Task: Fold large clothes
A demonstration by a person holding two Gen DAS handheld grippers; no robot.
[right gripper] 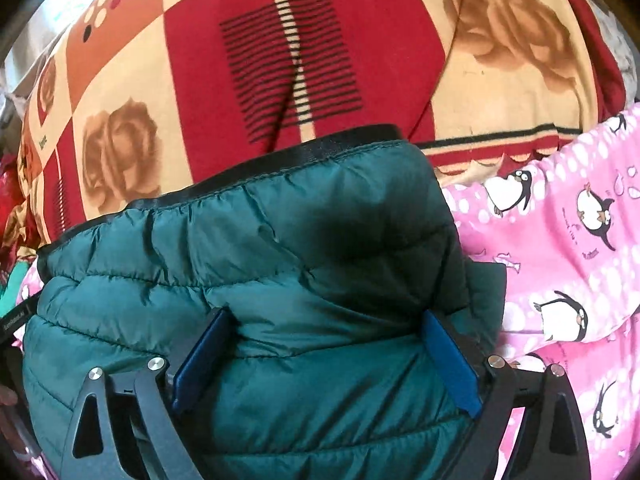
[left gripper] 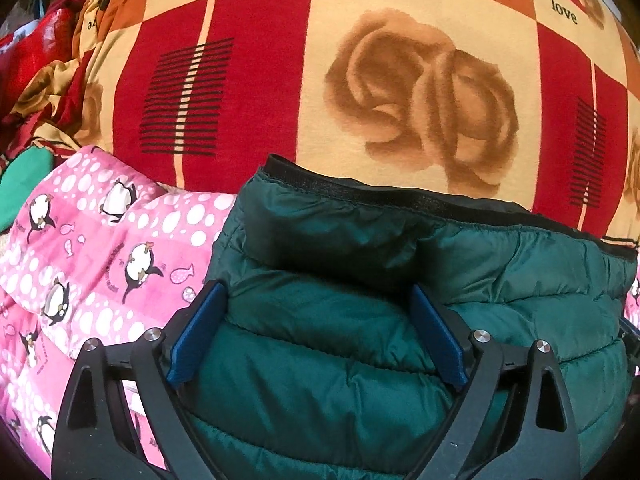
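The left tongs (left gripper: 318,334) stand wide apart over the green quilted jacket (left gripper: 400,280); puffed fabric bulges up between the blue pads (left gripper: 196,336), but the pads do not look pressed into it, so I read this as an open straddle, not a grip. The right tongs (right gripper: 326,360) are likewise spread, with a ridge of the same jacket rising between their blue pads (right gripper: 200,360); here too the cloth seems to lie loose between them, and whether either pad brushes it I cannot tell.

The jacket sits right under both tongs as a thick, compact bundle. Its black-trimmed edge (right gripper: 280,156) runs along the far side of the bundle, and the quilted layers appear doubled over one another. The bundle rests on a pink penguin-print garment (left gripper: 100,260), which shows to the jacket's left in the left wrist view and to its right in the right wrist view. Beyond the jacket's far edge spreads a bed blanket (left gripper: 360,40) in red, orange and cream squares with rose prints. Further left of the jacket, rumpled cloth is heaped at the blanket's edge.

Judging from this, the jacket has taken at least one fold and is nearly a finished packet, perhaps needing a last tuck or flattening. The pink garment under it looks unfolded, so that piece, and probably the heap, is left to do.
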